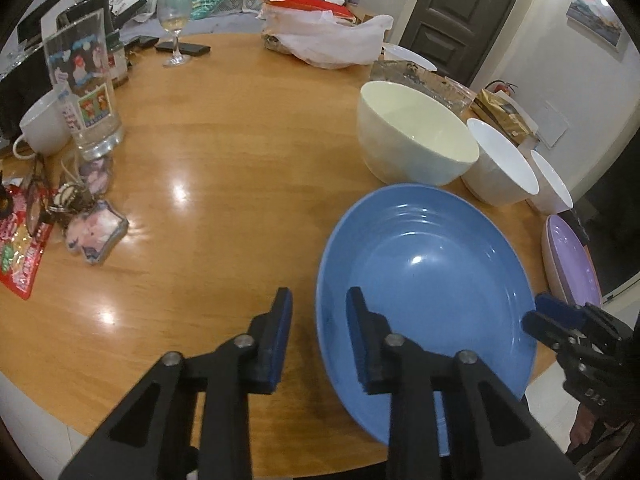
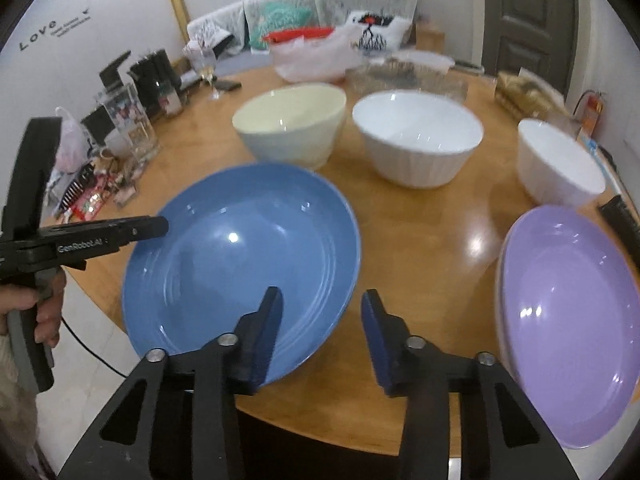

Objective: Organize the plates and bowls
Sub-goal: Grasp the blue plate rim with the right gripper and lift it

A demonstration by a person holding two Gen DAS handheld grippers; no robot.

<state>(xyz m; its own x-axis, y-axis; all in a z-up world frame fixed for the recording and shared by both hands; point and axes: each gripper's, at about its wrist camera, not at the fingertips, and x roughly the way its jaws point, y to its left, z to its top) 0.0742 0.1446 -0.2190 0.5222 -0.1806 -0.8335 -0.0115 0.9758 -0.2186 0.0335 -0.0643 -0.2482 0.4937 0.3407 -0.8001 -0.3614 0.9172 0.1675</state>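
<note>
Crowded round wooden table [image 1: 224, 152], blue plate [image 1: 424, 280] overhanging its near edge, left gripper [image 1: 318, 328] and right gripper [image 2: 322, 332] each straddling its rim, narrowly parted, gripping nothing; likely to tip floorward if nudged unevenly.

Black left claw [image 1: 318, 300] with blue pads and silver pivot screws; right claw [image 2: 322, 300] alike; white "GenRobot.AI" lettering.
</note>
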